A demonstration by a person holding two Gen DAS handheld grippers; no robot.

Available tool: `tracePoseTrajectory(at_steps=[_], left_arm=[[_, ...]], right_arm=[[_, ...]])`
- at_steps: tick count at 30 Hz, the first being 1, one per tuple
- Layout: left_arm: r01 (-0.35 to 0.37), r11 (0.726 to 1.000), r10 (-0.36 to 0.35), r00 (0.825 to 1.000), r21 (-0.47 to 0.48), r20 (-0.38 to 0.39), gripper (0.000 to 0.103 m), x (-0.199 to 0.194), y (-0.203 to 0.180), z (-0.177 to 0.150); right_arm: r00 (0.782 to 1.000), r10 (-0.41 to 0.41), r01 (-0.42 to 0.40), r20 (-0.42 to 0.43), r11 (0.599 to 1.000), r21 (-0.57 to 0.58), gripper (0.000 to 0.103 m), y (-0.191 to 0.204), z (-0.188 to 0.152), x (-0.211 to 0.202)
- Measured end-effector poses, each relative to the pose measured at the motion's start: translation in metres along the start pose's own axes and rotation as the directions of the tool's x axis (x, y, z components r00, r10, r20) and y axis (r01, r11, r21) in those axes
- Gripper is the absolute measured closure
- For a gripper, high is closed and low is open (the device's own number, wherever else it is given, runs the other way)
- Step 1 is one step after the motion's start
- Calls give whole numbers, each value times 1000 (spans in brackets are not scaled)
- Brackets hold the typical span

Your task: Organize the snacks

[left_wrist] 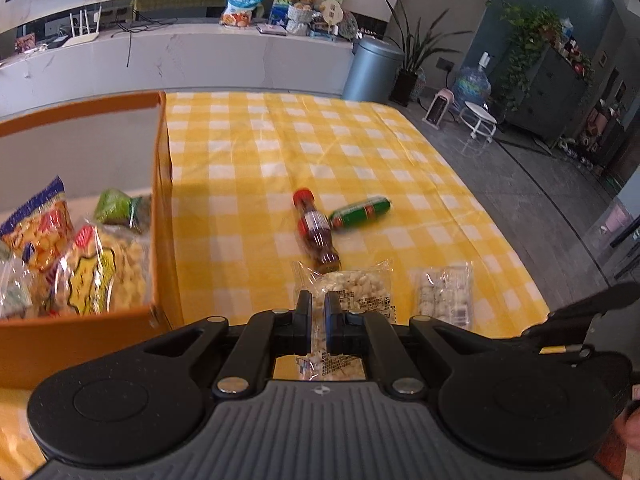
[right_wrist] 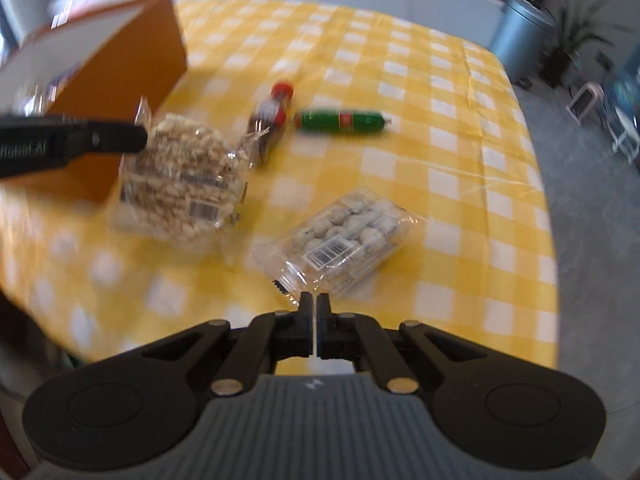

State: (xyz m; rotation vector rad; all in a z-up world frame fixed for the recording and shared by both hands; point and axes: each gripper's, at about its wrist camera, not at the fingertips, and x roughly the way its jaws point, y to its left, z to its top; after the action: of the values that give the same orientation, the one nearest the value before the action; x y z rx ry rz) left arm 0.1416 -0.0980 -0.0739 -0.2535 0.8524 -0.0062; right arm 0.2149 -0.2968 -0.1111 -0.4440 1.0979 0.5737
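My left claw is squeezed tight on the puffed rice pack, so I can carry it to the orange box at ten o'clock. My right claw pinches the candy pack's edge at twelve o'clock, above the bench.

Yellow-and-white checked tablecloth, orange box, green sausage, red-capped brown bottle.

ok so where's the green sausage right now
The green sausage lies on the yellow checked tablecloth, just right of the small red-capped bottle in both views, beyond both clear snack packs.
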Motion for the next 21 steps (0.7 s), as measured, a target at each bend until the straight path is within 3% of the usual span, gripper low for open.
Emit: tracePoseTrajectory(at_steps=[4,12,14,15,16,18,19,21], left_arm=[[-6,1000,6,1000,6,-25,97,8,-5,-9],[-48,998,50,998,39,-43,97,31,-8,-2],[-37,999,39,998,31,-56,95,35,-4,0],[-33,999,35,997,25,-69,94,36,-2,1],[-25,1000,26,997,14,-77,91,37,0,3],[-18,1000,17,997,-12,-77,72,36,4,6],[-19,1000,18,997,-21,-72,55,35,4,7],[7,999,-10,996,-35,-87,36,34,3,8]], right_arm=[[997,-65,62,-37,995,-80,103,-6,-13,-1],[996,-82,81,-33,997,-19,103,-22,-26,1],[997,-79,79,-8,997,-3,100,-23,-26,-3],[997,-76,76,2,997,12,92,-25,-25,-4],[998,-70,69,12,997,32,83,-26,-25,-7],[998,-57,54,35,996,75,77,-31,-24,-9],[998,-52,48,45,994,95,75,-33,-23,-10],[997,-40,32,61,992,124,61,-36,-21,-11]])
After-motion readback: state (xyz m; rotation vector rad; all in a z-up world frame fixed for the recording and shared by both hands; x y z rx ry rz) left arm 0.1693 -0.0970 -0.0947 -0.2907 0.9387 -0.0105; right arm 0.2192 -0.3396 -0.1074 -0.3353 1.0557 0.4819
